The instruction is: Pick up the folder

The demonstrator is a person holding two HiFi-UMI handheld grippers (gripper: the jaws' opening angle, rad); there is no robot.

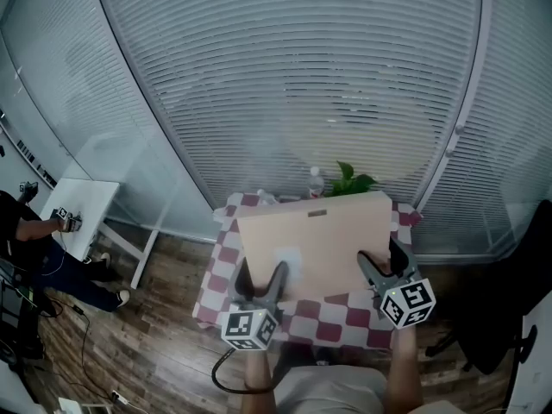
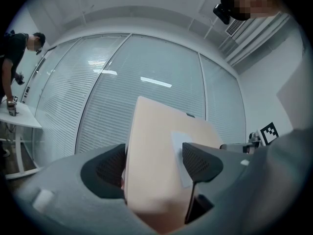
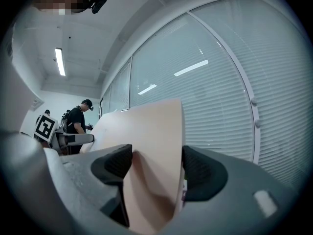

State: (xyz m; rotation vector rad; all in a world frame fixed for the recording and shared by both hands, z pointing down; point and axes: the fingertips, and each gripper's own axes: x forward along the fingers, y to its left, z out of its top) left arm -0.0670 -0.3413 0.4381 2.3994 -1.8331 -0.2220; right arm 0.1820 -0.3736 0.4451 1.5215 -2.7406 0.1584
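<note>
A beige folder with a white label is held up flat above a checkered table in the head view. My left gripper is shut on the folder's near left edge. My right gripper is shut on its near right edge. In the left gripper view the folder fills the gap between the jaws and rises away toward the blinds. In the right gripper view the folder bends where the jaws clamp it.
A water bottle and a green plant stand at the table's far edge. Curved window blinds rise behind. A white desk with a person is at the left. A dark chair is at the right.
</note>
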